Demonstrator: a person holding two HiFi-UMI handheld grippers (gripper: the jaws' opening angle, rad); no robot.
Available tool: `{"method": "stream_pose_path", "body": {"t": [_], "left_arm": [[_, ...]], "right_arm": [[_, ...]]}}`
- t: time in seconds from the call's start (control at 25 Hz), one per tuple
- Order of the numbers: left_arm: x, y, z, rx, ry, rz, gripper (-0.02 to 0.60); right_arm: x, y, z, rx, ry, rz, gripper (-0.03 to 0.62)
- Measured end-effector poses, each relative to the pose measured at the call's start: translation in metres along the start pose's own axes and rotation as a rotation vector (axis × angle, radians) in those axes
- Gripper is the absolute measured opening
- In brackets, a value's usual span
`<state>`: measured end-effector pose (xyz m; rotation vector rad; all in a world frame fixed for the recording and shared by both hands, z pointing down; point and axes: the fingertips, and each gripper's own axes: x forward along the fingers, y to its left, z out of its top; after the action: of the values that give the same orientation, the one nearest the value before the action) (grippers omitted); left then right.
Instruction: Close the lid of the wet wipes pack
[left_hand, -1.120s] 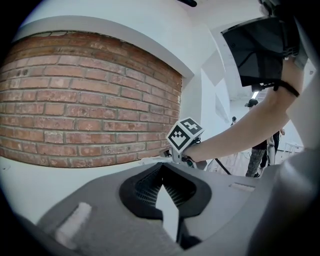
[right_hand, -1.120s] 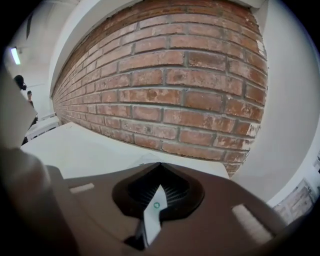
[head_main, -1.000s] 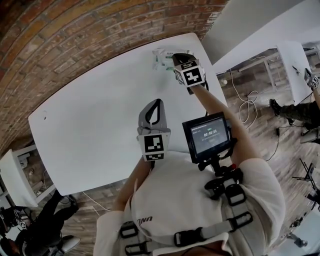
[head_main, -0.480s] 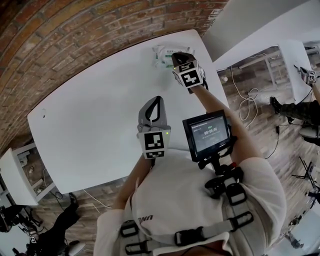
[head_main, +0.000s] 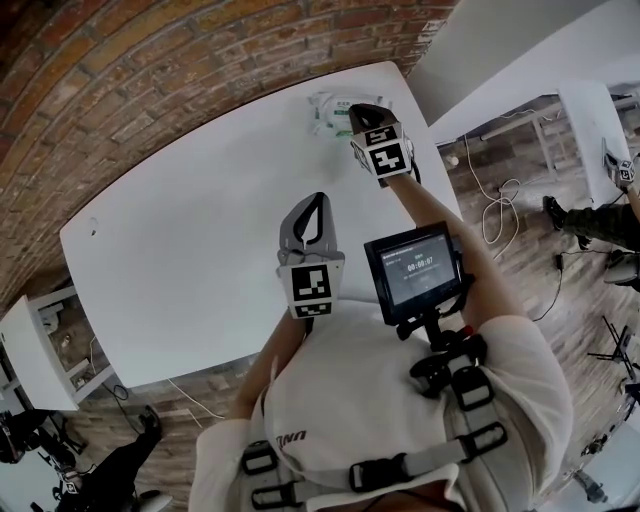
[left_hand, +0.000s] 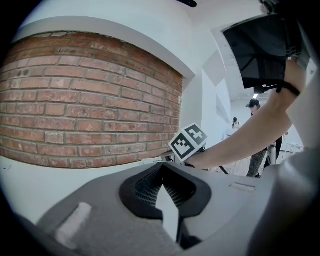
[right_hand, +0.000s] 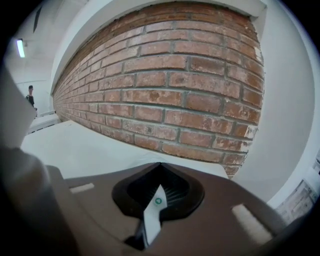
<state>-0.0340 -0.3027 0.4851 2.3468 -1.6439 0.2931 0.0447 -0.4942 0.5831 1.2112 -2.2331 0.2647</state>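
The wet wipes pack (head_main: 333, 110), white with green print, lies flat near the far right corner of the white table (head_main: 200, 230). My right gripper (head_main: 359, 111) hangs over the pack's right end, jaws shut with nothing held. In the right gripper view a sliver of the pack (right_hand: 156, 205) with a green dot shows through the gap behind the closed tips (right_hand: 160, 164). The lid's state cannot be made out. My left gripper (head_main: 318, 203) is shut and empty, well back above the table's near side. From it I see the right gripper's marker cube (left_hand: 188, 141).
A brick wall (right_hand: 175, 85) runs behind the table's far edge, and a white wall meets it at the right. A screen (head_main: 413, 270) is mounted on the person's chest. Other white tables (head_main: 590, 110), floor cables (head_main: 490, 210) and another person (head_main: 595, 222) are off to the right.
The right gripper has shifted only slightly at the pack's right end, and a little more of the pack shows. The left gripper has not moved.
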Motion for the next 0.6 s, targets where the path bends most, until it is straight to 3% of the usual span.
{"method": "stream_pose_path", "body": {"t": [0.32, 0.6], "left_arm": [[-0.011, 0.005, 0.007, 0.0, -0.027, 0.017, -0.002], [-0.023, 0.003, 0.013, -0.007, -0.055, 0.029, -0.002]], "right_arm": [[-0.073, 0.02, 0.031, 0.11, -0.142, 0.026, 0.006], [-0.169, 0.039, 0.035, 0.242, -0.303, -0.029, 0.006]]}}
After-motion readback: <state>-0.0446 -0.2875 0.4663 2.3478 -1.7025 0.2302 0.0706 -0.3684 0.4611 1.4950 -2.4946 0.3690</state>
